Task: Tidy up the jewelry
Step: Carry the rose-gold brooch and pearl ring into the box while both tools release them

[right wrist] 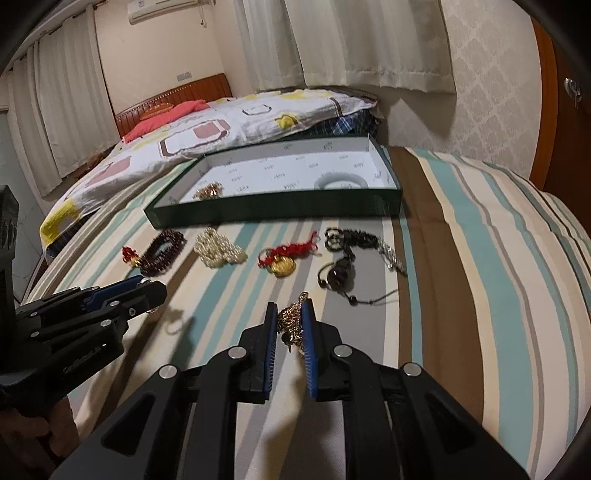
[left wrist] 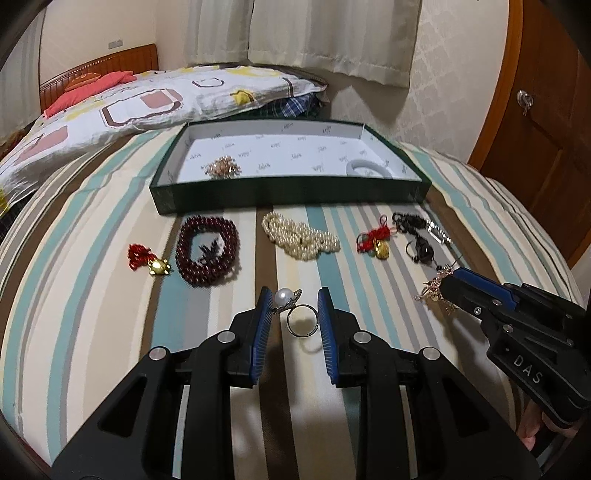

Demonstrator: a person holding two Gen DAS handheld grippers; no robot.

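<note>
A pearl ring (left wrist: 293,308) lies on the striped bed between the open fingers of my left gripper (left wrist: 294,299); neither pad grips it. My right gripper (right wrist: 290,314) is shut on a gold brooch (right wrist: 291,321), also seen in the left wrist view (left wrist: 436,290). A green tray (left wrist: 288,194) with a white lining stands behind, holding a gold beaded piece (left wrist: 223,168) and a white bangle (left wrist: 369,168). In front of it lie a dark red bead bracelet (left wrist: 207,249), a pearl necklace (left wrist: 299,238), red cord charms (left wrist: 147,258) (left wrist: 376,242) and black cord jewelry (left wrist: 413,236).
A patterned pillow (left wrist: 122,110) and a wooden headboard (left wrist: 92,72) lie at the back left. Curtains (left wrist: 317,33) hang behind. A wooden door (left wrist: 543,110) stands at the right. The bed's edge curves down at the right.
</note>
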